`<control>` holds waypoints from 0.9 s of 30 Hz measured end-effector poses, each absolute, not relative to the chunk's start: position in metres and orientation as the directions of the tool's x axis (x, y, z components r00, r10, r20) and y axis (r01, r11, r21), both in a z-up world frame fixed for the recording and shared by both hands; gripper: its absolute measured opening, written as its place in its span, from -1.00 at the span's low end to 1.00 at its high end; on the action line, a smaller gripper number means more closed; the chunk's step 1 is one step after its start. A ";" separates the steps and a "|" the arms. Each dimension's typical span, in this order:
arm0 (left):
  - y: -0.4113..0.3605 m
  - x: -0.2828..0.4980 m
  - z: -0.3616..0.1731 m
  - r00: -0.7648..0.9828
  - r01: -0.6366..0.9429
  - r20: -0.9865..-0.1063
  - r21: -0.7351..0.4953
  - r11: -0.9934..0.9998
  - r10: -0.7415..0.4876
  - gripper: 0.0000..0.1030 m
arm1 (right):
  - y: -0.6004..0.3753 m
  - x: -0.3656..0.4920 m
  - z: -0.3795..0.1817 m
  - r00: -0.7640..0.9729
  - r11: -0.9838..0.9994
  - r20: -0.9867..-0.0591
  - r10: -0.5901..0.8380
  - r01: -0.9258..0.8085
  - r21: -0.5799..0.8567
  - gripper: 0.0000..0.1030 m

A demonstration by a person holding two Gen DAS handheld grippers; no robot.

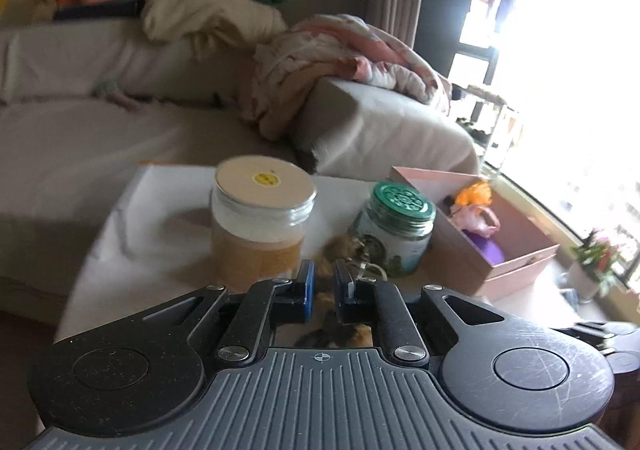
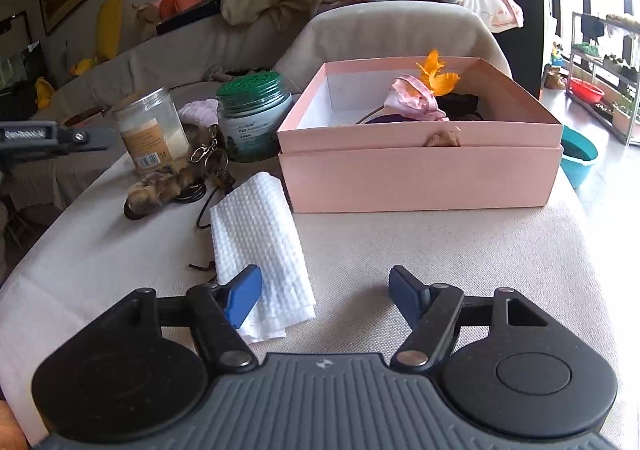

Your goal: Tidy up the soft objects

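Left hand-held gripper (image 1: 323, 282) nearly closed over furry keychain (image 2: 176, 178), grip unclear; right hand-held gripper (image 2: 325, 292) wide open, towel (image 2: 260, 234) near-left; box (image 2: 420, 170) far.

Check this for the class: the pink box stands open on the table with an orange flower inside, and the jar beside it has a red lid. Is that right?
One detail is wrong: the jar beside the pink box has a green lid, not red, as the right wrist view shows. The box does stand open on the table with the orange flower inside.
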State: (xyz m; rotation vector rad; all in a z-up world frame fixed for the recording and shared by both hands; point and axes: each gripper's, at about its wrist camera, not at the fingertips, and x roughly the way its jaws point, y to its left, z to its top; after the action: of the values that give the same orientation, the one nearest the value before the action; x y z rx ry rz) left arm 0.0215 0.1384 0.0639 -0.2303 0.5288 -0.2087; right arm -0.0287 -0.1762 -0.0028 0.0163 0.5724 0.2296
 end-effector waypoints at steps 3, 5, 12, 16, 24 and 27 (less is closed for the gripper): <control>0.133 0.033 0.058 0.809 0.159 -0.507 -0.297 0.941 -0.296 -0.72 | -0.176 -0.029 -0.003 0.816 0.975 -0.535 0.218 -0.210 0.077 0.40; 0.118 0.040 0.053 0.795 0.172 -0.536 -0.248 0.953 -0.283 -0.69 | -0.175 -0.029 -0.003 0.817 0.975 -0.535 0.214 -0.208 0.072 0.40; 0.110 0.067 0.045 0.803 0.106 -0.545 -0.265 0.958 -0.240 -0.62 | -0.174 -0.029 -0.004 0.819 0.977 -0.536 0.206 -0.206 0.062 0.42; 0.081 0.073 0.059 0.845 0.231 -0.465 -0.125 0.965 -0.263 -0.62 | -0.174 -0.029 -0.004 0.819 0.977 -0.536 0.204 -0.206 0.057 0.43; 0.046 0.099 0.059 0.790 0.357 -0.570 0.127 0.925 -0.226 -0.54 | -0.173 -0.029 -0.004 0.819 0.977 -0.537 0.205 -0.206 0.059 0.44; 0.054 0.117 0.067 0.720 0.445 -0.625 0.083 0.892 -0.301 -0.55 | -0.173 -0.029 -0.004 0.819 0.977 -0.537 0.204 -0.206 0.058 0.44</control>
State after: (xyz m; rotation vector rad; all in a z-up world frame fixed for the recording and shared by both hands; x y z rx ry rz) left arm 0.1173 0.0535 0.0670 0.2349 0.6456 -0.4165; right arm -0.0288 -0.1730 -0.0038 -0.0025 0.5714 0.2182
